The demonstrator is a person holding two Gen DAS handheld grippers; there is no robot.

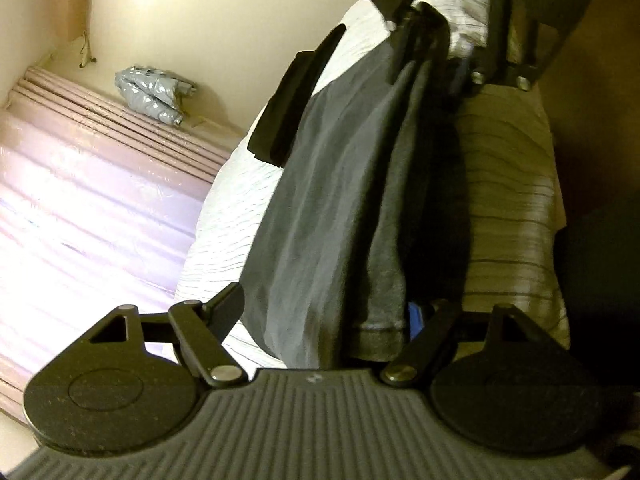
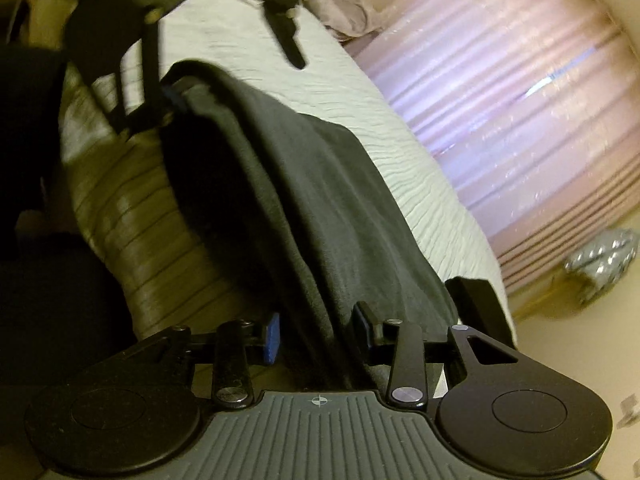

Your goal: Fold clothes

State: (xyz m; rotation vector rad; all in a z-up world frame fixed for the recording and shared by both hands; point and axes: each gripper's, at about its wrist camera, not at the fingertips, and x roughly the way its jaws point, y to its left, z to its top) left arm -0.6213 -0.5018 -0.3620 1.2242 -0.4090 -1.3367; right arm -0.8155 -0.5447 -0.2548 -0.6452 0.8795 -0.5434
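Stretching between the two grippers, a dark grey garment (image 1: 344, 184) hanging lengthwise above a white ribbed bedspread (image 1: 224, 216), one ribbed hem just ahead of the left gripper (image 1: 332, 320) and the far end up at the right gripper (image 1: 440, 36)

Left gripper: fingers spread wide, left finger (image 1: 224, 304) clear of the cloth beside its edge, blue pad of the other finger (image 1: 416, 316) pressed against the hem; whether the cloth is truly pinched, cannot tell

Right gripper (image 2: 320, 328): fingers set well apart, blue pad (image 2: 272, 338) to its left and black pad (image 2: 366, 322) to its right, garment fold running down between them and over the gripper body; no firm clamp visible, grip unclear

Beyond the garment in the left wrist view, a black folded item (image 1: 292, 108) lying on the bedspread, just beside the grey cloth

Further off to the left of the left gripper, pale pink curtains (image 1: 92, 184) and a silver crinkled bundle (image 1: 154, 94) on a cream floor

Ahead and right of the right gripper, a crumpled light grey cloth (image 2: 344, 10) at the bed's far corner
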